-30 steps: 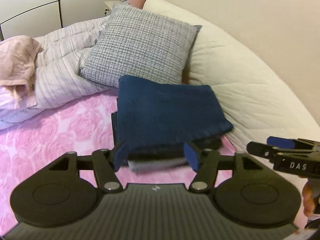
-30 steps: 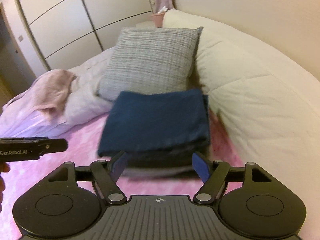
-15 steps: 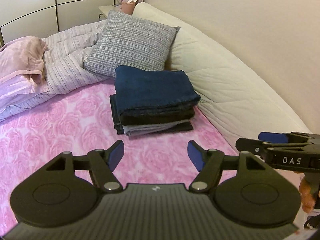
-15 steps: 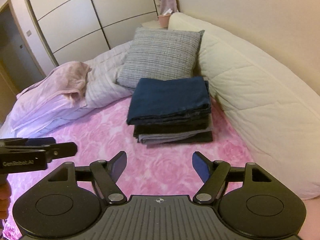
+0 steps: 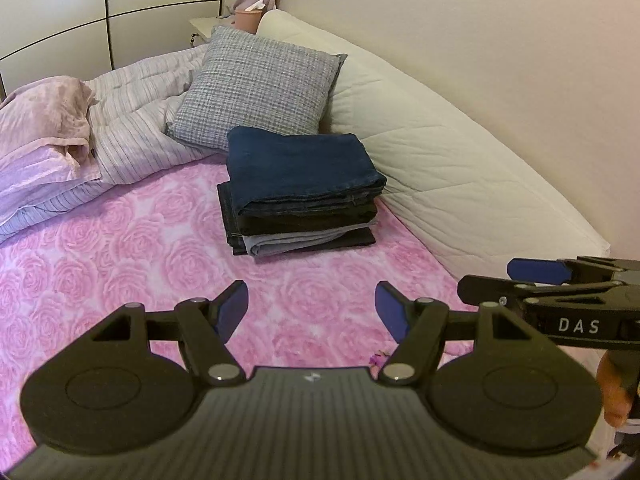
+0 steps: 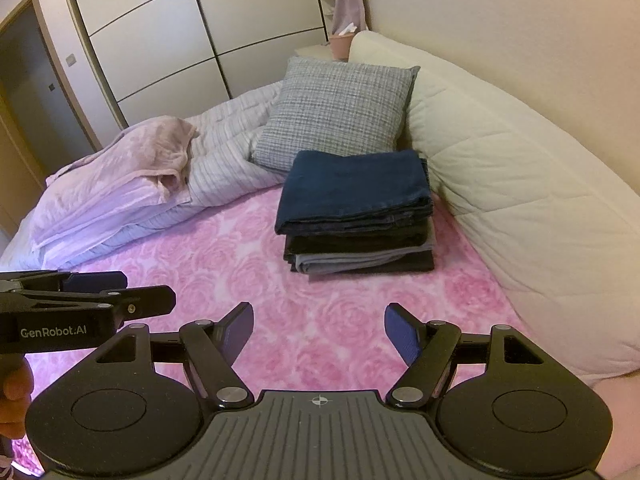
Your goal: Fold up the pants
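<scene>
- The dark blue folded denim pants [image 5: 298, 168] top a neat stack of folded trousers [image 6: 360, 248] on the pink rose-patterned bedspread [image 5: 120, 264], near the cream quilted bolster [image 5: 460, 168] along its edge, just before the grey woven cushion [image 6: 336, 112].
- The left gripper [image 5: 311, 312] hovers over the bedspread, jaws wide apart, holding nothing.
- The right gripper [image 6: 319, 330] likewise gapes empty.
</scene>
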Available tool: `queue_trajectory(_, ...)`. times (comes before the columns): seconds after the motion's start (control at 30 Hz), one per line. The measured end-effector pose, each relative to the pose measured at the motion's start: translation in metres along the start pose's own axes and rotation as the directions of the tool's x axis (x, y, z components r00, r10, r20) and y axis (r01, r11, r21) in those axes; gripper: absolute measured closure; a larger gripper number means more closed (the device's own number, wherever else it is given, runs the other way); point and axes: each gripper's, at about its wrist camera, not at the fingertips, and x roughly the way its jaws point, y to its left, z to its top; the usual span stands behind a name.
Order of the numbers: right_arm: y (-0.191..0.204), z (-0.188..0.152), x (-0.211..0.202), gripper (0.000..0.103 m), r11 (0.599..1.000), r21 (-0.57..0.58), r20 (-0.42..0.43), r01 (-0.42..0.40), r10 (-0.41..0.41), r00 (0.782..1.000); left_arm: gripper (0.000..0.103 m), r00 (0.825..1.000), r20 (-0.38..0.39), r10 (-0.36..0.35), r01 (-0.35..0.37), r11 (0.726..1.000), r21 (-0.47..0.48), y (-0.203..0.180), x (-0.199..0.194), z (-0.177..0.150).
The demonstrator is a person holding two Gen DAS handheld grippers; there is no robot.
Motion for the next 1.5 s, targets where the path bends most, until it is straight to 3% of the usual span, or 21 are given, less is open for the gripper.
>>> queue_trajectory(1.5,0.013,-0.017,-0.024,0.034,0.999,0.003,-0.006,0.035,-0.035,0.999,0.036,0.999,0.001,-0.034,0.034,0.999,0.028,-0.001,-0.017,-0.016)
